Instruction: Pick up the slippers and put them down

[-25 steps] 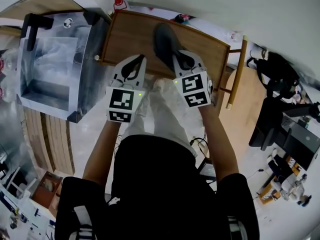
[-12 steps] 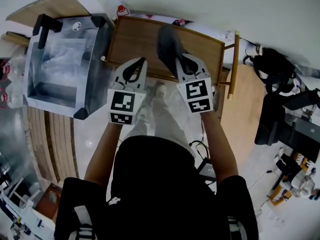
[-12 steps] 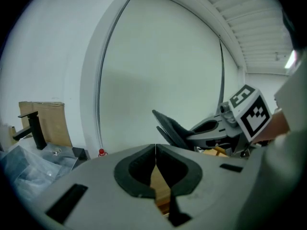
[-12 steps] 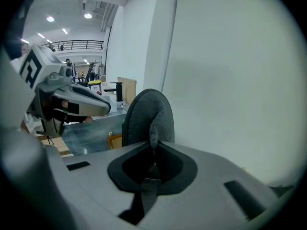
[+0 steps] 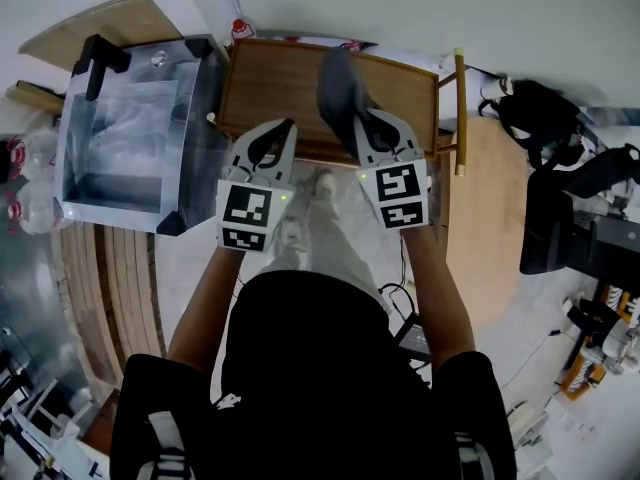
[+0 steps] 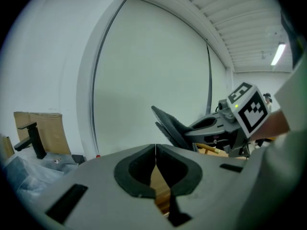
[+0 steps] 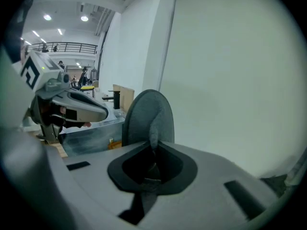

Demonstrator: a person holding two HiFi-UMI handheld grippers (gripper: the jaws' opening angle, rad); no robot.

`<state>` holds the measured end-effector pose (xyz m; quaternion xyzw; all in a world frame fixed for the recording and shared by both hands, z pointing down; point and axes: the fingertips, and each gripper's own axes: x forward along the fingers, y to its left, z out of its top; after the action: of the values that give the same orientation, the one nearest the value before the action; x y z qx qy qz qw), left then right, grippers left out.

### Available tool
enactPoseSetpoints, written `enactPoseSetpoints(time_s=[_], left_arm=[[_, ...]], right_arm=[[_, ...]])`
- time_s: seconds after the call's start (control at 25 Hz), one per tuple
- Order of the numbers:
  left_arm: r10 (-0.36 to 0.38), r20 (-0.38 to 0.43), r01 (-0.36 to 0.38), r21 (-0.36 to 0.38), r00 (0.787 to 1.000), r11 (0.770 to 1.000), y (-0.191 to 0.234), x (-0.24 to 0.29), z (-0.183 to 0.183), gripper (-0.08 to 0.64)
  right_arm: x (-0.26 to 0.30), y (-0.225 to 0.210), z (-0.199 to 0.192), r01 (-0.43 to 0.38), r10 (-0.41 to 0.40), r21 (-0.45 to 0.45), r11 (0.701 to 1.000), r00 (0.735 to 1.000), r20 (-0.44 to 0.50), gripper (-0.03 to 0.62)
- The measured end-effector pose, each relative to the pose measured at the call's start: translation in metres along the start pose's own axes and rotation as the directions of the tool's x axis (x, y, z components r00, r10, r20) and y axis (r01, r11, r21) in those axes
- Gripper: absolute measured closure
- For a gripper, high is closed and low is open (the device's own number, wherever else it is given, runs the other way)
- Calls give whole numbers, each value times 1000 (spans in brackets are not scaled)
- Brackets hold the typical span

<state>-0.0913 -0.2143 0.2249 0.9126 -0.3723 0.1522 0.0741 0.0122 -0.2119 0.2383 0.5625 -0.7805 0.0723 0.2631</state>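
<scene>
Right tongs [image 7: 154,147] clamped on one dark slipper [image 7: 144,114] over one wooden table [image 5: 270,83]; left tongs [image 6: 155,150] together, empty.

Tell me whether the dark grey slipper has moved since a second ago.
Yes. In the head view the toe of the dark grey slipper now reaches the far edge of the brown wooden table; before, it stopped short.

The head view looks steeply down; both gripper views face the wall [image 6: 153,56], sharing the slippers [image 6: 172,126].
</scene>
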Motion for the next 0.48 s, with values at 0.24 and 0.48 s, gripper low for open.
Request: enactPoseSetpoints(time_s=[0.24, 0.48], left_arm=[[-47, 24, 46, 27, 999, 999, -15, -19, 2, 554], [-103, 15, 103, 23, 995, 994, -36, -32, -11, 554]], right_arm=[[-29, 10, -4, 59, -60, 33, 998, 998, 20, 583], [-55, 19, -22, 106, -107, 70, 992, 994, 12, 583]])
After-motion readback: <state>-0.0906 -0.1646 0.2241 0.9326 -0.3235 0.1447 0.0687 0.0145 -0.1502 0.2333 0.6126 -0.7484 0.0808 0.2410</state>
